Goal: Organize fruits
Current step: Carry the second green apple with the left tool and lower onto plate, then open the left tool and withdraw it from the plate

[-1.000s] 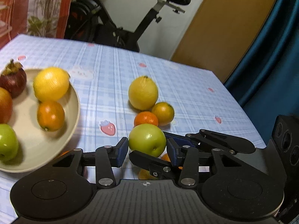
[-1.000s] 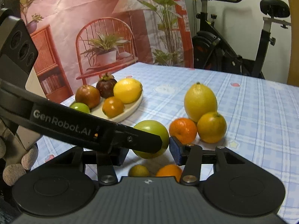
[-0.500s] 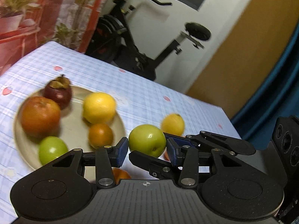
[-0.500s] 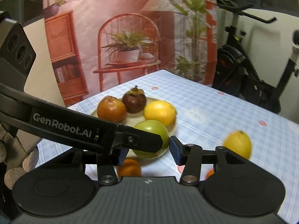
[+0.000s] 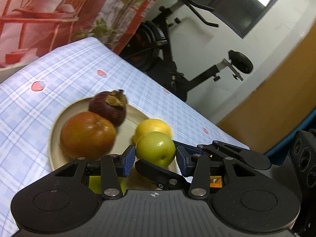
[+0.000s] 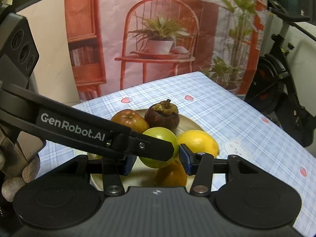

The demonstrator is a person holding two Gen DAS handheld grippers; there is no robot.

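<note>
A green apple is pinched between the blue pads of both the left gripper and the right gripper, held above a beige plate. Beyond the grippers, the plate holds a red apple, a mangosteen and a lemon, on the checked surface.

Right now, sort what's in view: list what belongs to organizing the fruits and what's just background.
Job:
green apple, gripped by both tools, left tool and right tool
plate
red apple
mangosteen
lemon
orange

Background:
exercise bike
printed backdrop
checked tablecloth
</note>
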